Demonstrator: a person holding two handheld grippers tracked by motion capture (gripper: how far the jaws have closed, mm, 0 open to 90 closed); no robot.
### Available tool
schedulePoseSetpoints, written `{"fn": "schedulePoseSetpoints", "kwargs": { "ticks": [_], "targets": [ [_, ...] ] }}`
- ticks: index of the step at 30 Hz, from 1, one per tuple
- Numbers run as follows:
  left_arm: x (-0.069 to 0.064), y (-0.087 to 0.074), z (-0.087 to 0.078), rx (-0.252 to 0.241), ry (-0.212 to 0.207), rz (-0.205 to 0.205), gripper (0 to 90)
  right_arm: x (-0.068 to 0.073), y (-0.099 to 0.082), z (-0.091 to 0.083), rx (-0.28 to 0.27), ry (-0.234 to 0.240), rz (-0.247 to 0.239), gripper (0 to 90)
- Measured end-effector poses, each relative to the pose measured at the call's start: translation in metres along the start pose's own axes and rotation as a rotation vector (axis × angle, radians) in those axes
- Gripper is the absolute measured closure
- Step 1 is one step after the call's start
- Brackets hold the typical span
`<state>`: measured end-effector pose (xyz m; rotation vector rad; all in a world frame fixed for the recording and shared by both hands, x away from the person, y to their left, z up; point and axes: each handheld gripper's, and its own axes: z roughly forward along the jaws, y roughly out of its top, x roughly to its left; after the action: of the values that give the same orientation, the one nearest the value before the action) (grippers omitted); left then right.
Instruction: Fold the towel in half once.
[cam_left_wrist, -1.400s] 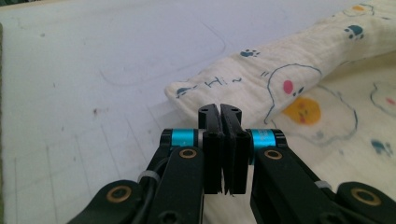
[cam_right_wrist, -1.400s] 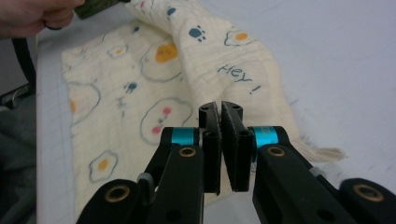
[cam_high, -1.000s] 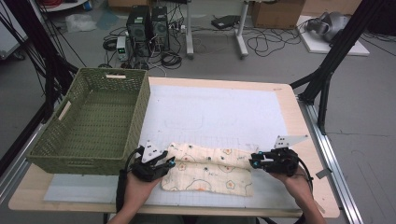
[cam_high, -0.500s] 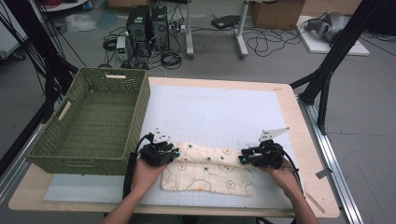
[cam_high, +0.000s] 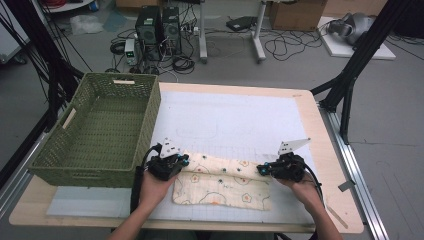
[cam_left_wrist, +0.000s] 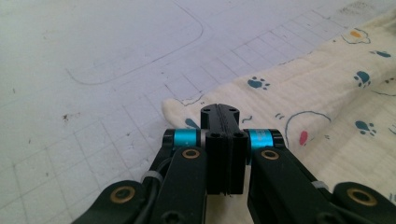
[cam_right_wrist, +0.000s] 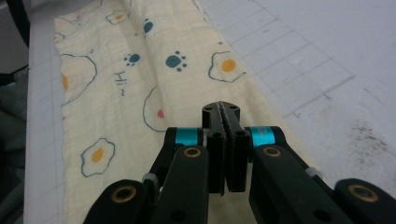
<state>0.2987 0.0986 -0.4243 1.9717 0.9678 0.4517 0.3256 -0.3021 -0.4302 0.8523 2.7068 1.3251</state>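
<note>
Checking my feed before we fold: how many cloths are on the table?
1: a printed cloth lies on the near part of the mat, between the left gripper and right gripper.

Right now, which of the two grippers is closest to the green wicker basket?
The left gripper, at the cream printed cloth's end right beside the green wicker basket. The right gripper sits at the cloth's far end.

Even, soft overhead light brightens the desk with only faint shadows and no glare. The high view is slightly grainy. Both gripper views blur toward the near bottom edge, and their far corners soften.
</note>
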Motion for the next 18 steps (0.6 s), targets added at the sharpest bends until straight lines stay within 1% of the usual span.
{"fn": "schedulePoseSetpoints", "kwargs": {
  "ticks": [1,2,4,7,8,9,12,13,14,15,17,18],
  "targets": [
    [-0.001,-0.001,-0.003,-0.012,0.007,0.006,89.2,0.000,0.000,-0.001,-0.005,0.011,-0.003,89.5],
    [-0.001,-0.002,-0.005,-0.019,0.005,0.006,89.1,0.000,0.000,-0.003,-0.016,0.009,0.000,89.4],
    [-0.003,-0.004,-0.008,-0.019,0.009,0.018,89.2,0.002,0.000,-0.004,-0.029,0.011,-0.003,89.4],
    [-0.006,-0.007,-0.013,-0.024,0.006,0.019,89.1,0.008,0.002,-0.005,-0.034,0.018,-0.018,89.4],
    [-0.007,-0.009,-0.015,-0.028,0.007,0.024,89.1,0.010,0.002,-0.005,-0.028,0.022,-0.027,89.4],
    [-0.008,-0.010,-0.018,-0.030,0.002,0.030,89.1,0.014,0.002,-0.005,-0.024,0.020,-0.038,89.4],
    [-0.012,-0.017,-0.026,-0.036,-0.014,0.032,88.6,0.026,-0.001,-0.008,-0.038,0.031,-0.062,89.4],
    [-0.013,-0.020,-0.030,-0.029,-0.024,0.036,88.2,0.030,-0.002,-0.009,-0.034,0.037,-0.067,89.3],
    [-0.014,-0.023,-0.033,-0.025,-0.026,0.039,87.7,0.033,-0.004,-0.010,-0.033,0.038,-0.074,89.4],
    [-0.015,-0.026,-0.036,-0.023,-0.029,0.036,86.9,0.037,-0.006,-0.010,-0.030,0.047,-0.079,89.4],
    [-0.016,-0.030,-0.043,-0.022,-0.049,0.028,82.3,0.045,-0.010,-0.012,-0.018,0.059,-0.085,87.7],
    [-0.017,-0.031,-0.047,-0.027,-0.052,0.031,79.9,0.048,-0.011,-0.014,-0.018,0.065,-0.091,87.0]
  ]
}}
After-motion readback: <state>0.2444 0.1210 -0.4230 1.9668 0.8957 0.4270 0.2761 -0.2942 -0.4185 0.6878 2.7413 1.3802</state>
